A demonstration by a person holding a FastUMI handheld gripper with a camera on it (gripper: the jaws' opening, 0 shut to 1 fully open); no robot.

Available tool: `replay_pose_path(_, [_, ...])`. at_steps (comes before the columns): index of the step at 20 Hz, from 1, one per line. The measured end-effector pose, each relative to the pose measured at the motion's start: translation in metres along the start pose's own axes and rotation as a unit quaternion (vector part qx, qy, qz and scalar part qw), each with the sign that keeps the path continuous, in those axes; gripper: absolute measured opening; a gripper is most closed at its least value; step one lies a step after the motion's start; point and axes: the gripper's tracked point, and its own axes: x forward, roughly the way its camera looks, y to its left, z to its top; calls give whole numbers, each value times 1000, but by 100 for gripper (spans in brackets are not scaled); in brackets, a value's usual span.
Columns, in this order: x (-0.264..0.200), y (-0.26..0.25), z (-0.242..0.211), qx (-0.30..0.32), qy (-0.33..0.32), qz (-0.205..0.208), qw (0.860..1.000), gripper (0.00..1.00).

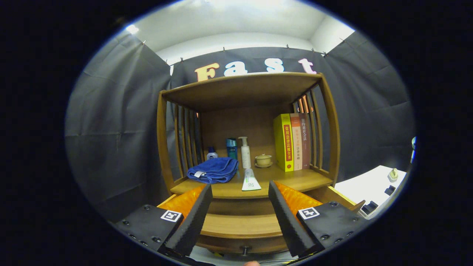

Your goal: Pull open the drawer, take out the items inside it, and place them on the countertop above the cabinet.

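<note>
Tongs (pixel 240 218) standing apart and gripping nothing, drawer (pixel 240 226) lying pulled open between the fingers, its inside hidden, blue towel (pixel 213 170) and what is probably a toothpaste tube (pixel 251 180) resting on the desk (pixel 295 179) beyond.

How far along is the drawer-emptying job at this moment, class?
Done: the drawer stands pulled open below the countertop, where a blue towel and a white tube lie, possibly taken from it. In hand: nothing; the gripper is open, its fingers spread above the drawer. Left: the drawer's inside is hidden, so whether anything remains cannot be told.
</note>
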Motion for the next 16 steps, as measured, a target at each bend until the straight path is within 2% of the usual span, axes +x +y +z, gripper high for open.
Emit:
replay_pose_path(7, [-12,1,-14,3,-31,2,1000,99])
replay_pose_path(9, [-14,-5,-22,6,-62,-17,998,99])
replay_pose_path(11, [-17,-4,-39,10,-74,-28,997,99])
replay_pose_path(16, [-17,-1,-97,-4,-53,-26,998,99])
